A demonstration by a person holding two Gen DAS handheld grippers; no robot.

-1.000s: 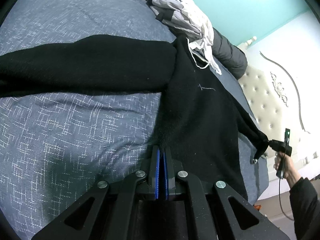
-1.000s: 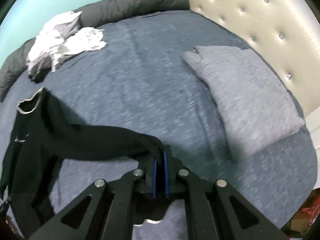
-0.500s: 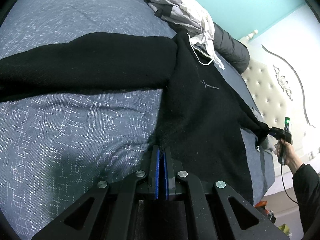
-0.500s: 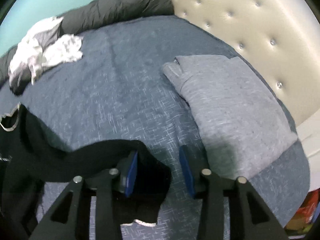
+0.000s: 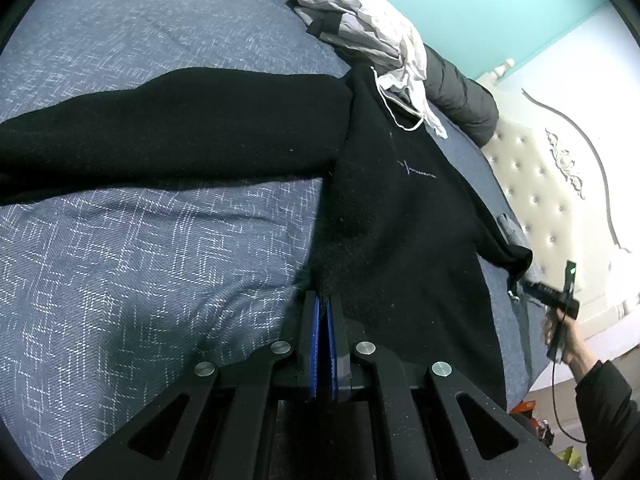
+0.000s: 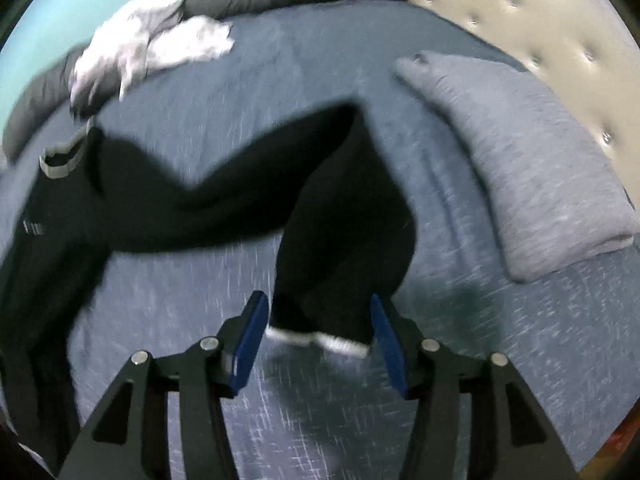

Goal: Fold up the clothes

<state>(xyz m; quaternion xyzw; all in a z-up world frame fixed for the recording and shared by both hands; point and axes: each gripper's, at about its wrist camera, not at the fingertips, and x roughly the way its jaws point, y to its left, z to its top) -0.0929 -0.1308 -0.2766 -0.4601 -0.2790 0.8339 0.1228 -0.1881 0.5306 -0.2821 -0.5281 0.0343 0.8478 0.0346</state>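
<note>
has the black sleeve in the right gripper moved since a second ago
Yes. The black sleeve has dropped from the opening right gripper onto the bed, now reaching farther toward the grey pillow.

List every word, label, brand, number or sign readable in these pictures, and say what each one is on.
Small pale print beside a crossed mark on the chest of the black sweater: too small to read.
The same print in the right wrist view: blurred, unreadable.
Grey folded garment, blue bedspread, white clothes pile: no text visible.
Nothing else legible.
</note>
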